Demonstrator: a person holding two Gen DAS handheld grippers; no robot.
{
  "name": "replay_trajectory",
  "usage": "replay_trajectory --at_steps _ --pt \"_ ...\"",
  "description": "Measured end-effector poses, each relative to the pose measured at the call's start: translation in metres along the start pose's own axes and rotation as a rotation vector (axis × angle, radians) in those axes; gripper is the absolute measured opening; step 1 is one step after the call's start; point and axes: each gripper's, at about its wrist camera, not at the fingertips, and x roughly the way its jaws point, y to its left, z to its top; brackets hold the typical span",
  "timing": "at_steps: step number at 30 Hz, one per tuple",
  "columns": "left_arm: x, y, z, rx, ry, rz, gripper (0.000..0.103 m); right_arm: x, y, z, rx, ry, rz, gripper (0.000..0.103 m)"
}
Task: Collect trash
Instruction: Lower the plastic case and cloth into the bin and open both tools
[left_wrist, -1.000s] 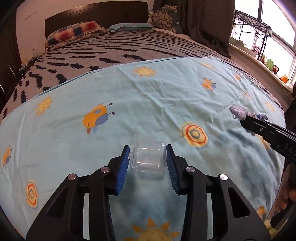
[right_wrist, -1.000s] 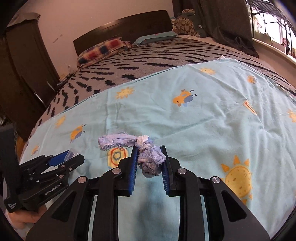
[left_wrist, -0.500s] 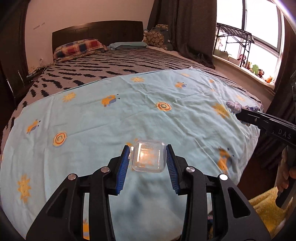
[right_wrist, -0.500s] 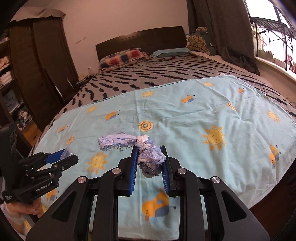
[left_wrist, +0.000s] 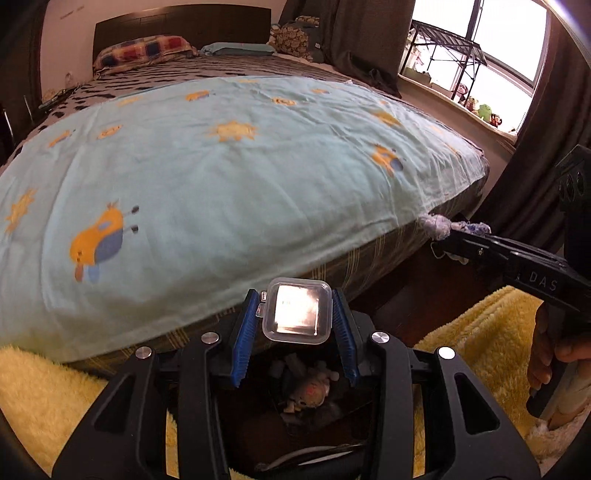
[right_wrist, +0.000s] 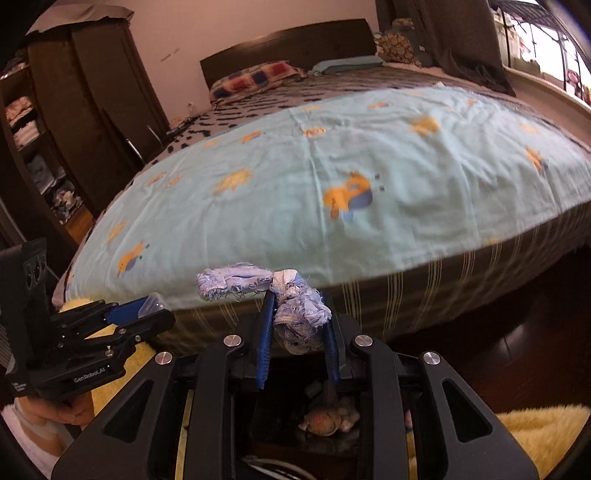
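L gripper (left_wrist: 295, 325) clamps clear plastic box (left_wrist: 296, 312); R gripper (right_wrist: 298, 326) clamps frayed blue rag (right_wrist: 295, 299). Both past bed edge (left_wrist: 332, 254), over dark bin (left_wrist: 306, 398) btwn yellow rugs (left_wrist: 476, 332).

Both grippers have drawn back from above the light-blue bedsheet (left_wrist: 229, 173) to beyond the foot edge of the bed. The clear plastic box (left_wrist: 297, 311) in the left gripper (left_wrist: 295, 325), earlier seen against the sheet, now lies against the striped mattress side below the sheet's edge. The frayed blue rag (right_wrist: 280, 291) in the right gripper (right_wrist: 298, 332) likewise now lies at that edge. A dark bin of trash (left_wrist: 310, 391) and a yellow fluffy rug (left_wrist: 476, 332) have come into view beneath the grippers.
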Motion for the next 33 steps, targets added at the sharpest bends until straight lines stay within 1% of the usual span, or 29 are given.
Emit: replay_trajectory --at_steps 2,4,6,10,12,13,15,17,21,24,26,27,28,29,31,33 --pt "0.005 0.0 -0.012 -0.014 0.016 0.009 0.038 0.012 -0.004 -0.019 0.017 0.04 -0.038 0.025" --pt "0.014 0.0 -0.023 -0.039 0.049 -0.002 0.038 0.027 -0.008 -0.035 0.029 0.087 -0.072 0.025" --pt "0.025 0.001 -0.032 -0.057 0.085 -0.011 0.038 0.04 -0.013 -0.045 0.053 0.132 -0.074 0.025" --pt "0.057 0.001 -0.048 -0.074 0.158 -0.004 0.038 0.072 -0.019 -0.059 0.056 0.216 -0.117 0.025" --pt "0.076 0.003 -0.055 -0.079 0.197 0.009 0.038 0.085 -0.024 -0.064 0.062 0.241 -0.143 0.025" --pt "0.085 0.005 -0.059 -0.091 0.22 0.003 0.038 0.093 -0.027 -0.066 0.067 0.256 -0.156 0.025" --pt "0.1 0.006 -0.065 -0.105 0.258 -0.013 0.038 0.103 -0.03 -0.067 0.078 0.281 -0.153 0.025" --pt "0.114 0.006 -0.071 -0.108 0.296 -0.032 0.038 0.109 -0.031 -0.067 0.071 0.294 -0.147 0.025" --pt "0.123 0.009 -0.075 -0.105 0.314 -0.047 0.038 0.12 -0.025 -0.07 0.057 0.318 -0.13 0.026" --pt "0.124 0.01 -0.077 -0.103 0.317 -0.061 0.038 0.123 -0.023 -0.067 0.067 0.306 -0.122 0.027" --pt "0.124 0.01 -0.079 -0.105 0.319 -0.064 0.042 0.128 -0.023 -0.065 0.075 0.304 -0.124 0.028" --pt "0.125 0.011 -0.08 -0.106 0.318 -0.065 0.044 0.127 -0.023 -0.065 0.078 0.303 -0.125 0.029" --pt "0.124 0.011 -0.079 -0.109 0.314 -0.066 0.048 0.125 -0.024 -0.065 0.08 0.301 -0.126 0.036" --pt "0.123 0.012 -0.081 -0.111 0.309 -0.068 0.05 0.125 -0.025 -0.063 0.081 0.296 -0.128 0.047" --pt "0.119 0.013 -0.081 -0.112 0.302 -0.067 0.057 0.124 -0.027 -0.06 0.087 0.284 -0.131 0.052" --pt "0.115 0.016 -0.08 -0.114 0.297 -0.064 0.061 0.119 -0.033 -0.053 0.104 0.27 -0.133 0.054"
